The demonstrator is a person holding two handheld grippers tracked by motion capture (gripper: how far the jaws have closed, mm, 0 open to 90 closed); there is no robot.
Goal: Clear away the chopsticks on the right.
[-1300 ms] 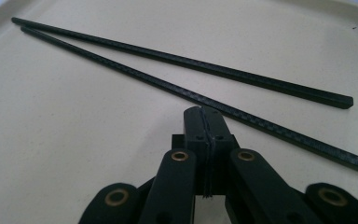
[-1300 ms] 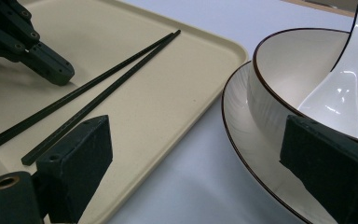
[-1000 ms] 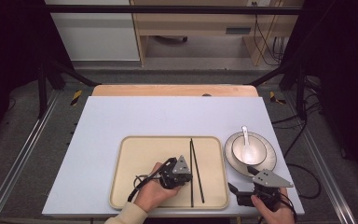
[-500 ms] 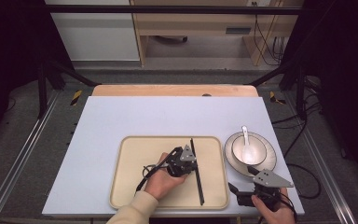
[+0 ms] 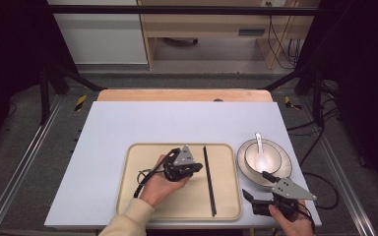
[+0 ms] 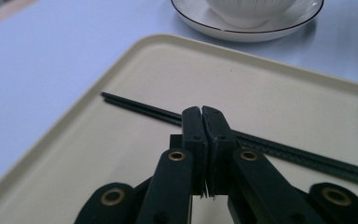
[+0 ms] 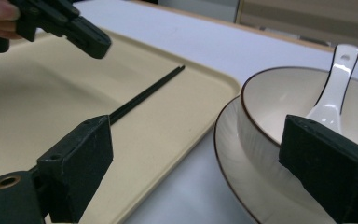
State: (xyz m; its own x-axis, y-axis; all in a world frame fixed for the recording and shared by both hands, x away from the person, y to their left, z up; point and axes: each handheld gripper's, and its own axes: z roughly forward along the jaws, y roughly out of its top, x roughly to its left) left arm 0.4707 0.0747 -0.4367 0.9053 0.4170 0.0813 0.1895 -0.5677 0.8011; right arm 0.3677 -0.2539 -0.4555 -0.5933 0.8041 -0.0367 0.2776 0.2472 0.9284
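A pair of black chopsticks (image 5: 209, 179) lies lengthwise on the right part of a beige tray (image 5: 133, 162). My left gripper (image 5: 199, 167) hovers over the tray's middle, just left of the chopsticks, jaws shut with nothing between them. In the left gripper view its closed tips (image 6: 203, 112) stand in front of the chopsticks (image 6: 140, 108), above the tray (image 6: 98, 154). My right gripper (image 5: 253, 196) rests at the table's front right, open and empty, between the tray and the plate. Its view shows the chopsticks (image 7: 144, 95) and the left gripper (image 7: 88, 42) farther off.
A ribbed white bowl (image 5: 270, 155) with a white spoon (image 5: 260, 147) in it sits on a white plate (image 5: 243, 167), right of the tray. The right gripper view has the bowl (image 7: 270, 107) and spoon (image 7: 333, 98) close at right. Bare table stretches behind the tray.
My left gripper has moved away from the person across the tray, a little up and closer to the chopsticks. The right gripper has stayed where it was.
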